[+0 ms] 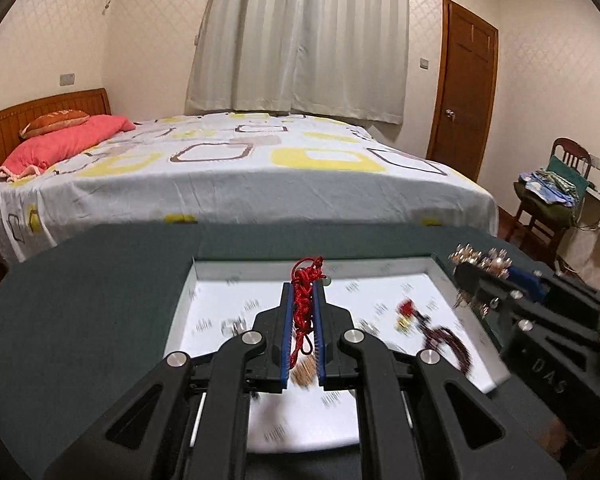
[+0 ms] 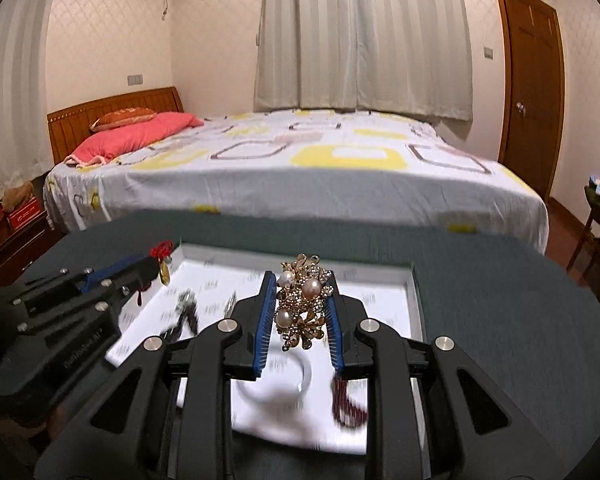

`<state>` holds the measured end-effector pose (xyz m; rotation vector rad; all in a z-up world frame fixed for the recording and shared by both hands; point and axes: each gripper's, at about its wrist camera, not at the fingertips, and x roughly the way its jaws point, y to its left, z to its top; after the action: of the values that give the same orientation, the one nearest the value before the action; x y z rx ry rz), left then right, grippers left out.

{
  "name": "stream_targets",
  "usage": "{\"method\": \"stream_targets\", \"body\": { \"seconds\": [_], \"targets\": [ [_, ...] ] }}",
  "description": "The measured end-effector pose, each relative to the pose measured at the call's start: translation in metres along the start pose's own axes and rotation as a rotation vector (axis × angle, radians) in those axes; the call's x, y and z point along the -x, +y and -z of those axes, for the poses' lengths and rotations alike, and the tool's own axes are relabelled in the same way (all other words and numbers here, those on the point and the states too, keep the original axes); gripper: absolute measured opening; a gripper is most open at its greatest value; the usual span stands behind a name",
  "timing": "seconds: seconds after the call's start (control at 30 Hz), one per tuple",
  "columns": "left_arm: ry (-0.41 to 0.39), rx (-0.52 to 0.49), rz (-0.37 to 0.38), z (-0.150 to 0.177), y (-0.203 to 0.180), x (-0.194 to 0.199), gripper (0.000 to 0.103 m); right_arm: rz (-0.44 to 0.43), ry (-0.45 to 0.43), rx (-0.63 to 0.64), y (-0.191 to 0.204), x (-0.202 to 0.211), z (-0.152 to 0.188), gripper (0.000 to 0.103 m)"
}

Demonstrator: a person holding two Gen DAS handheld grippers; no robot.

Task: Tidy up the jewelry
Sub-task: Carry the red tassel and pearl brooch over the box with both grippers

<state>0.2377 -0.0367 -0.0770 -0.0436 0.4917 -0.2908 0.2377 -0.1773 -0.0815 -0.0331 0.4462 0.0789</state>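
The left gripper [image 1: 303, 316] pinches a red knotted cord [image 1: 305, 300], the right gripper [image 2: 300, 312] clamps a pearl brooch [image 2: 303, 300], both above the white tray [image 1: 380, 268]. The cord's dangling charm [image 1: 302, 374], blurred here, could snag; the brooch's uneven shape could slip its pads.

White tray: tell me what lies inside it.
In the white tray lie a dark red bead bracelet, a white bangle and small blurred trinkets. Both claws cover part of the floor, so more may be hidden.
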Motion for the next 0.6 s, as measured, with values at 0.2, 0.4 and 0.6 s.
{"method": "stream_targets", "body": {
  "seconds": [0.2, 0.4, 0.6],
  "targets": [
    [0.071, 0.012, -0.027, -0.005, 0.017, -0.051, 0.010, 0.012, 0.027, -0.007, -0.003, -0.050, -0.009, 0.024],
    [0.171, 0.037, -0.043, 0.001, 0.031, -0.088, 0.010, 0.023, 0.127, -0.032, -0.008, -0.097, -0.002, 0.024],
    [0.210, 0.017, -0.045, -0.003, 0.029, -0.096, 0.010, 0.044, 0.197, -0.057, -0.013, -0.113, -0.004, 0.024]
  ]
}}
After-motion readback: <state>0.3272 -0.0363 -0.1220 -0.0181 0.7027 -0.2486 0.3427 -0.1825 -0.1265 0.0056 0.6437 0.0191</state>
